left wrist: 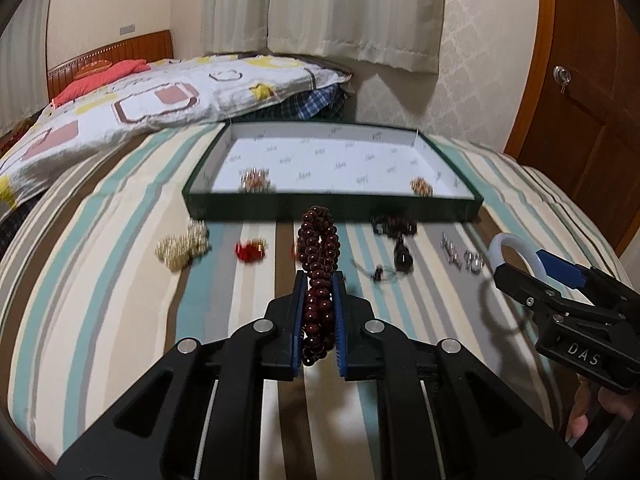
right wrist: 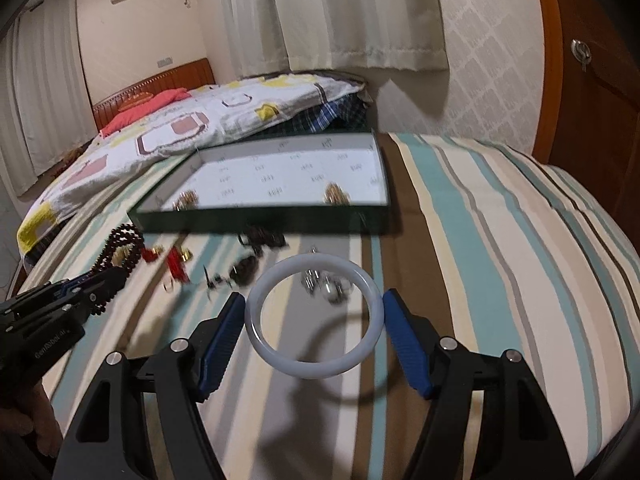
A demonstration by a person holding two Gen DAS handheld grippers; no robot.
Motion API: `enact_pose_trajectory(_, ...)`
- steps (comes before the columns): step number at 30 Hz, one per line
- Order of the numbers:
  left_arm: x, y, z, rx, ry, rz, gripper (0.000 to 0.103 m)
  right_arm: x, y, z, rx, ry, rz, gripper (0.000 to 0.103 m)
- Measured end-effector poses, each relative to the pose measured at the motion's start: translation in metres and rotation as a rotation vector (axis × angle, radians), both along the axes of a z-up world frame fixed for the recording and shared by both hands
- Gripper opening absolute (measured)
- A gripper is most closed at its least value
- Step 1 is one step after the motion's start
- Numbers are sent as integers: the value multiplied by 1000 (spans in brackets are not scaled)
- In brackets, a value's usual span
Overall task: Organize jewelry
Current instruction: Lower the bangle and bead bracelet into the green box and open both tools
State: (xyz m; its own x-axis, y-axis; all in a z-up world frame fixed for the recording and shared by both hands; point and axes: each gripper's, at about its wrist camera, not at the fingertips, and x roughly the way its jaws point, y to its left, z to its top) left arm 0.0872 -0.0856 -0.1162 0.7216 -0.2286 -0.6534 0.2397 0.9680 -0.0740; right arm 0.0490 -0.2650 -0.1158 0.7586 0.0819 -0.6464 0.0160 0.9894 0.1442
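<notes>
Both jaws grip: the left gripper (left wrist: 320, 312) pinches a dark red bead bracelet (left wrist: 319, 248) at frame centre, the right gripper (right wrist: 314, 320) spans a white bangle (right wrist: 314, 316), both apparently lifted for the green tray (left wrist: 332, 204) above.

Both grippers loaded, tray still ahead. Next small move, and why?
Probably carry both forward over the tray near wall, then release. The left gripper is shut on the dark red bead bracelet; the right gripper grips the white bangle. Both hang clear of the striped bedspread, and the tray floor is mostly bare.
</notes>
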Motion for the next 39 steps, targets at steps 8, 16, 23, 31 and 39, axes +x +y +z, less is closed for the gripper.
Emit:
enact_pose_trajectory(8, 40, -7, 24, -16, -66, -9, 12, 42, 5, 23, 11, -60, 27, 69)
enact_pose_trajectory(16, 89, -13, 33, -18, -109, 12, 12, 87, 9, 36, 7, -105, 36, 69)
enact_pose_trajectory(23, 132, -20, 20, -4, -98, 32, 12, 128, 16, 23, 13, -96, 56, 69)
enact_pose_trajectory(31, 164, -20, -20, 4, 37, 34, 12, 156, 23, -9, 15, 18, 97, 69)
enact_pose_trajectory(39, 183, -20, -41, 3, 155, 13, 13, 172, 24, -24, 5, 98, 118, 69)
